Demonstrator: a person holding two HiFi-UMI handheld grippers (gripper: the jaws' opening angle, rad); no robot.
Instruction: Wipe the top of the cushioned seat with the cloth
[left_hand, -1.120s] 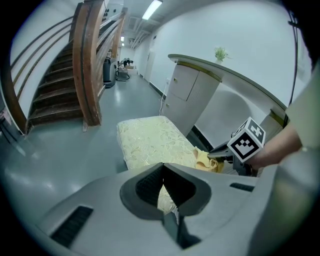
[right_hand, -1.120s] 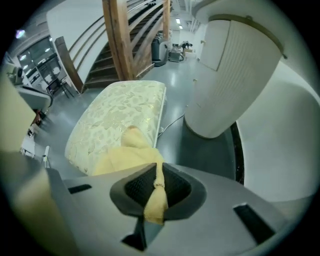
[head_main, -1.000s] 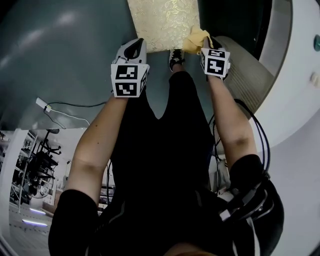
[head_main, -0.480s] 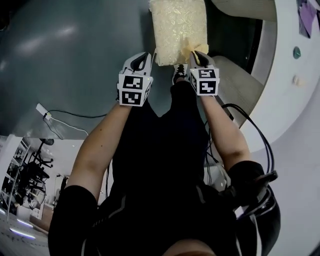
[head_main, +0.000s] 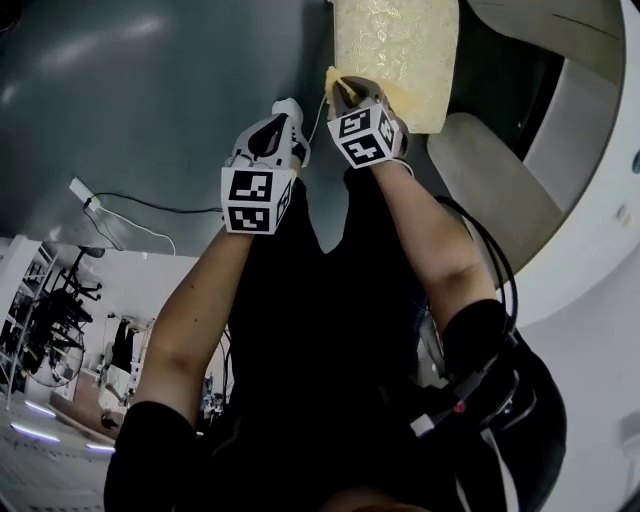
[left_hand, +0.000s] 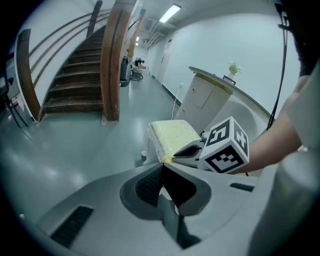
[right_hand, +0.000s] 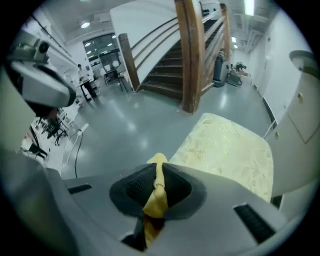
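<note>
My right gripper clamps the crumpled yellow cloth at the near corner of the pale gold, leaf-patterned cushioned seat. My left gripper is clenched on nothing, just beside the seat.

Bright even light from ceiling strips, soft glare on the grey floor, strong fisheye warp at edges.

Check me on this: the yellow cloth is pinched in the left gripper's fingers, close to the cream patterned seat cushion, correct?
Not quite. The yellow cloth is pinched in the right gripper, not the left, as the right gripper view shows. The left gripper is shut on nothing. The cream patterned seat cushion is indeed close by.
</note>
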